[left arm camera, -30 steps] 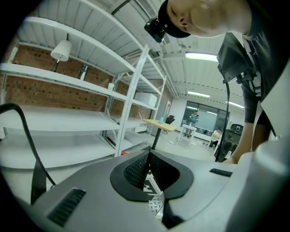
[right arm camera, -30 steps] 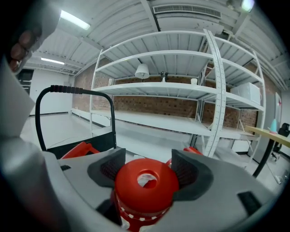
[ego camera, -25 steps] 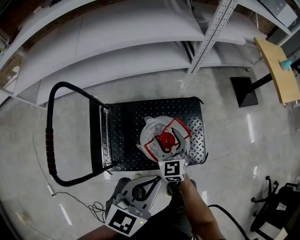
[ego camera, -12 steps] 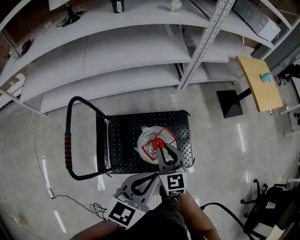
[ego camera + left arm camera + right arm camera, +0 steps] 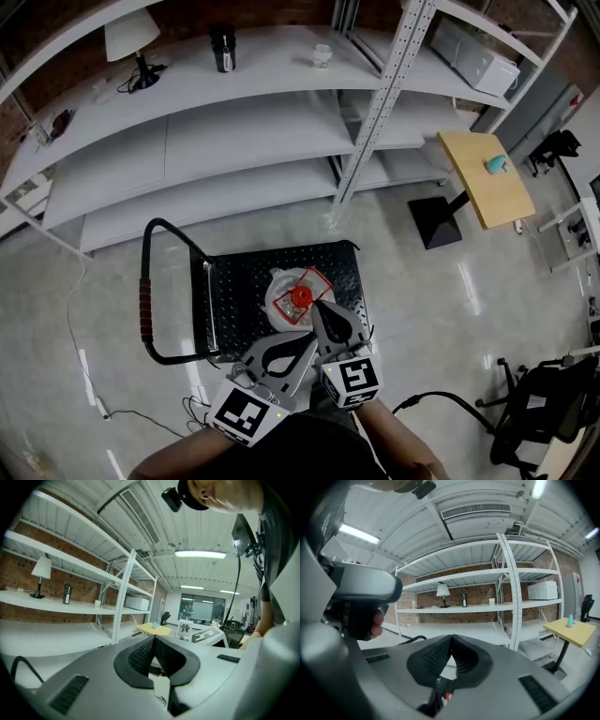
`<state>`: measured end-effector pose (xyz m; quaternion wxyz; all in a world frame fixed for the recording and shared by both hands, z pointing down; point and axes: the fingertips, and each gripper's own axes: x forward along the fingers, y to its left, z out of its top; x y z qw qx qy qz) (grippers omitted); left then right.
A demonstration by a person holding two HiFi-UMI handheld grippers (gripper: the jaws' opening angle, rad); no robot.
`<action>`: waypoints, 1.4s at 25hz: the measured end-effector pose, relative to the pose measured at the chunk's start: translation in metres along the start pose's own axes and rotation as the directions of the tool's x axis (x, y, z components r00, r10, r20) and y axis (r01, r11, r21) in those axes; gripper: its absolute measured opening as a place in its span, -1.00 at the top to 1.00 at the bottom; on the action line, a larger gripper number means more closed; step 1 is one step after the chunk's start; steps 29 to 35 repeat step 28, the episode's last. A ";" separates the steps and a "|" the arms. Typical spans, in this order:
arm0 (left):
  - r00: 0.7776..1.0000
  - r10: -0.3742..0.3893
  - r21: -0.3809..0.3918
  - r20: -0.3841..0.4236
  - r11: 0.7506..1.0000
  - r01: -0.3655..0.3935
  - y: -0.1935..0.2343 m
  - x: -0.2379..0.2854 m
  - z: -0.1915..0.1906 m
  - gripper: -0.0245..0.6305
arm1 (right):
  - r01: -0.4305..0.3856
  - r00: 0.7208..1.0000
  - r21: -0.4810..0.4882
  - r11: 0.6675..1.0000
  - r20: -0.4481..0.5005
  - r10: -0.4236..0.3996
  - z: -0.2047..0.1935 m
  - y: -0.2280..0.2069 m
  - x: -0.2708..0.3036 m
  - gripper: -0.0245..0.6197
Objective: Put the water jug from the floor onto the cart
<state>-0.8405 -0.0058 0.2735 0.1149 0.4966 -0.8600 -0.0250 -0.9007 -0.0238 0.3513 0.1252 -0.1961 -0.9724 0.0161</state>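
Note:
The clear water jug (image 5: 286, 298) with a red cap (image 5: 301, 297) stands upright on the black cart deck (image 5: 234, 281). Both grippers hang well above it, level and side by side. My right gripper (image 5: 315, 305) is shut and empty, its tip over the jug in the head view. My left gripper (image 5: 311, 337) is shut too, with nothing in it. In the left gripper view the pads (image 5: 140, 656) meet at the left gripper (image 5: 153, 637) tip. The right gripper (image 5: 451, 637) also shows its jaws closed together, facing the shelves.
The cart's black handle (image 5: 145, 305) with a red grip rises at its left end. A white shelving rack (image 5: 244, 122) holds a lamp (image 5: 127, 37) and cups. A small wooden table (image 5: 483, 178) stands right, an office chair (image 5: 539, 422) lower right, and a cable (image 5: 103, 405) lies on the floor.
Both grippers rose away from the cart, and the jug stayed on the deck. The right jaws, open round the red cap before, have closed empty.

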 end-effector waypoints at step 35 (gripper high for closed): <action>0.996 0.072 -0.063 0.051 0.996 -0.069 -0.250 -0.178 -0.053 0.91 | 0.004 0.999 -0.086 0.996 0.052 0.000 -0.001 0.149 -0.337 0.92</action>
